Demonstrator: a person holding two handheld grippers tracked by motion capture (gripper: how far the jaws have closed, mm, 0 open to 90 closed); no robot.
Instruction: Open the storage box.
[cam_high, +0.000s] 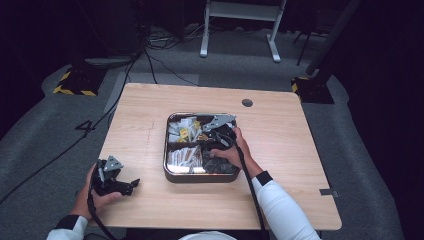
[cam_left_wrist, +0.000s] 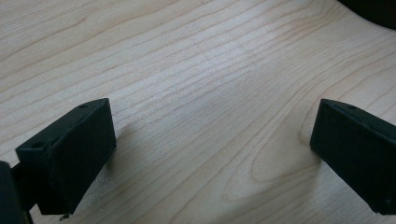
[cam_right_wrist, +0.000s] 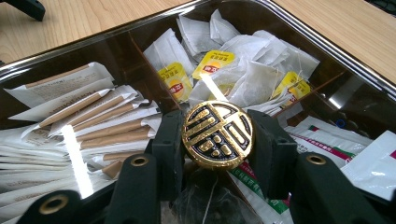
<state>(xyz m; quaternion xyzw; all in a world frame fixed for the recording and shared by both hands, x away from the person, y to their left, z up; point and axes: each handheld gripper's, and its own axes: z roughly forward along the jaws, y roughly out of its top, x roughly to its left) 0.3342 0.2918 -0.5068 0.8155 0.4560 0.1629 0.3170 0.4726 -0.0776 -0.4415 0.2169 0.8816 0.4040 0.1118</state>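
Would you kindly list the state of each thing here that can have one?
Left gripper: open, nothing between its jaws, low over the table.
Right gripper: shut on the gold knob, over the tray.
Tray: divided into compartments, filled with tea bags, paper sticks and sachets.
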